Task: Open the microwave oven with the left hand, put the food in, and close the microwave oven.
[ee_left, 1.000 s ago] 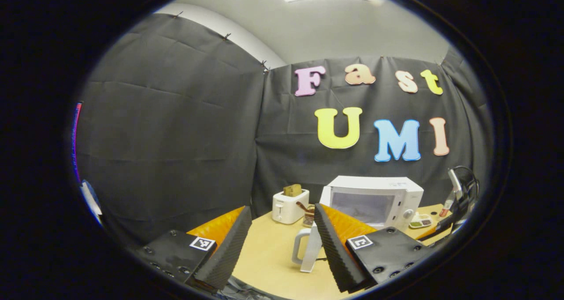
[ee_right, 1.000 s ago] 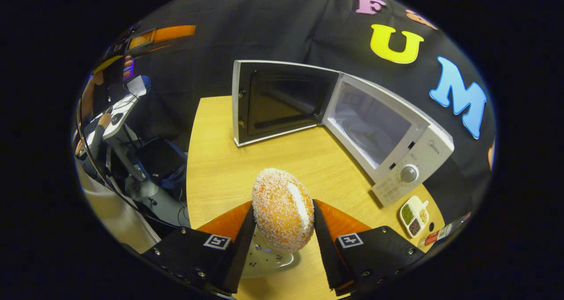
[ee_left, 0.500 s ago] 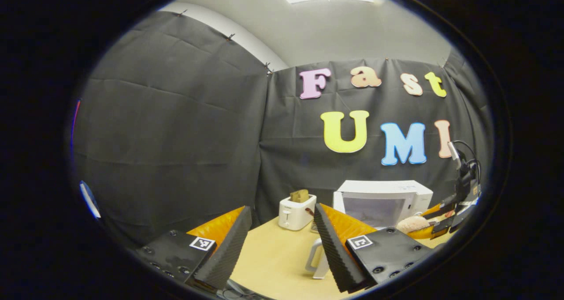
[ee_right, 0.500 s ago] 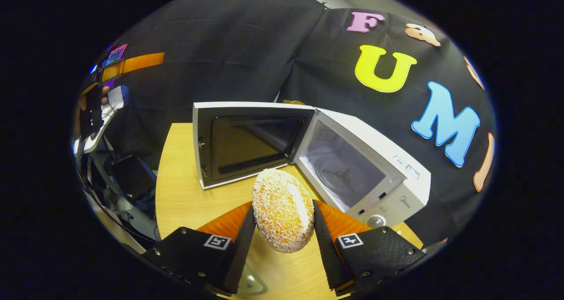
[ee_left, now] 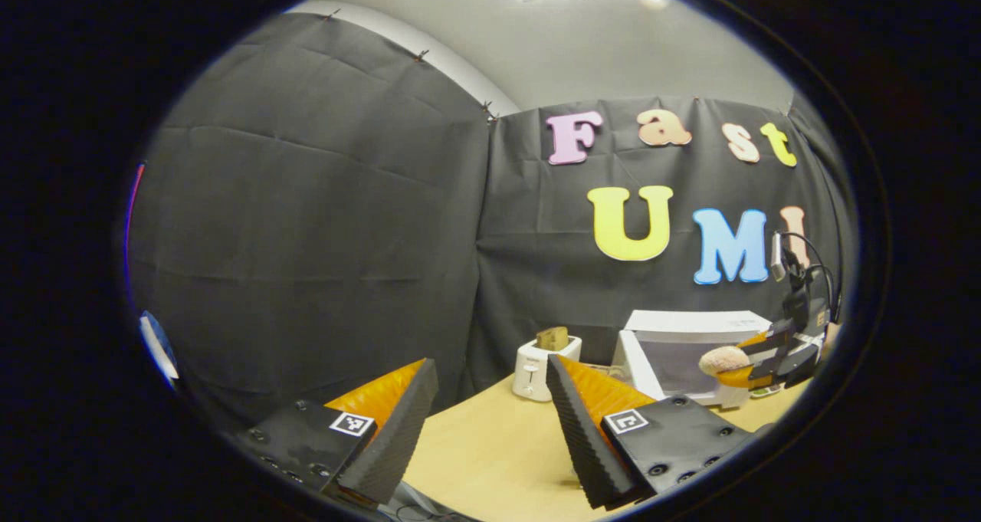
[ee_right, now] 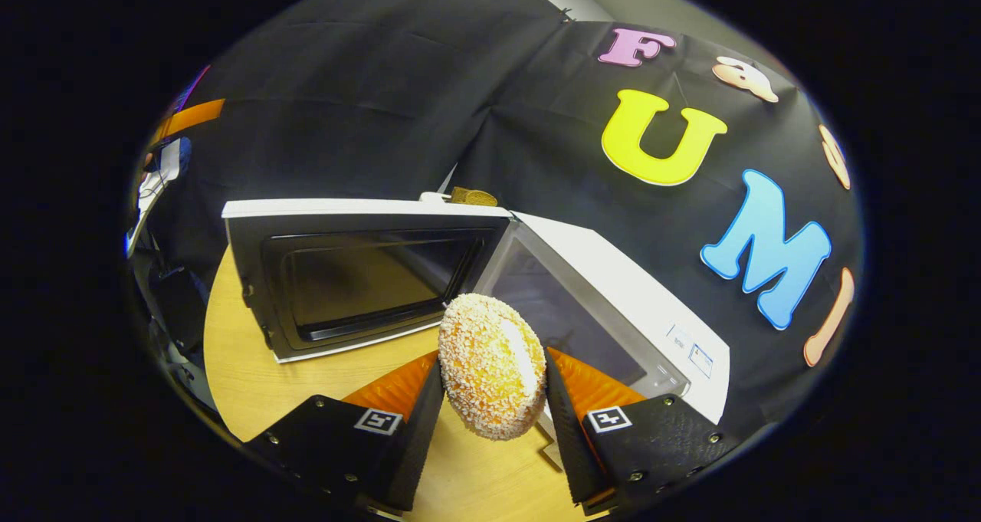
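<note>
In the right gripper view, a round orange crumb-coated bun (ee_right: 490, 365) hangs above the table with my right gripper (ee_right: 492, 362) shut on it. Just beyond it stands the white microwave (ee_right: 613, 277), its door (ee_right: 352, 277) swung wide open to the left. The bun is level with the cavity opening (ee_right: 567, 315). In the left gripper view my left gripper (ee_left: 490, 422) is open with nothing between its fingers, well back from the microwave (ee_left: 690, 342). Farther off at the right, the right gripper (ee_left: 774, 357) holds the bun (ee_left: 720, 359) in front of the microwave.
A white toaster (ee_left: 546, 365) with a slice of bread in it stands left of the microwave, near the back wall. Its top (ee_right: 469, 196) peeks over the open door. The wooden table (ee_left: 490, 445) runs to a rounded front edge (ee_right: 230, 384).
My right gripper has lifted the bun off the plate and carried it up to the microwave's opening. The left gripper has swung left, so the microwave sits farther right in its view.
</note>
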`<state>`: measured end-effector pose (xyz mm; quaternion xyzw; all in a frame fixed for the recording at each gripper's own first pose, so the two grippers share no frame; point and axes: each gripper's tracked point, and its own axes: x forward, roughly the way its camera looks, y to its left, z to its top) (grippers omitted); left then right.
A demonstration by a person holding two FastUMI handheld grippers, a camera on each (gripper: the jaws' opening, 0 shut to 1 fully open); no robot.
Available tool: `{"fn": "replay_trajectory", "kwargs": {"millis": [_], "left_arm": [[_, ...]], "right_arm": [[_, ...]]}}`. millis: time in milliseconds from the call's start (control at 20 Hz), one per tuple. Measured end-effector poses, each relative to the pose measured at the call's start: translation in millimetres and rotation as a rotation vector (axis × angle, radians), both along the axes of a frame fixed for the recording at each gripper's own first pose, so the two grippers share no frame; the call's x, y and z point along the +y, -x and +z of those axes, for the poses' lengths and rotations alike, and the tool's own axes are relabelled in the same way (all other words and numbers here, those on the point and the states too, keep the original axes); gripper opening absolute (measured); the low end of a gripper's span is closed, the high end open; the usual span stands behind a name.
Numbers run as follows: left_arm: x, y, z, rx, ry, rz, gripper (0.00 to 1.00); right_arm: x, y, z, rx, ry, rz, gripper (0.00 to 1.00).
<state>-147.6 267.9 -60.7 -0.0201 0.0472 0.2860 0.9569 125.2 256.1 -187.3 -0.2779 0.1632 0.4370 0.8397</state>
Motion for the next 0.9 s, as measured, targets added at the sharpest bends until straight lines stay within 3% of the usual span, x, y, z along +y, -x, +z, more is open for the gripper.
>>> {"fn": "replay_trajectory", "kwargs": {"millis": [550, 900], "left_arm": [[45, -9, -29, 0.065, 0.025, 0.066, 0.94], [59, -10, -45, 0.111, 0.042, 0.102, 0.94]], "right_arm": [[31, -73, -61, -0.022, 0.055, -0.071, 0.73], [36, -123, -94, -0.151, 0.129, -0.116, 0.73]]}}
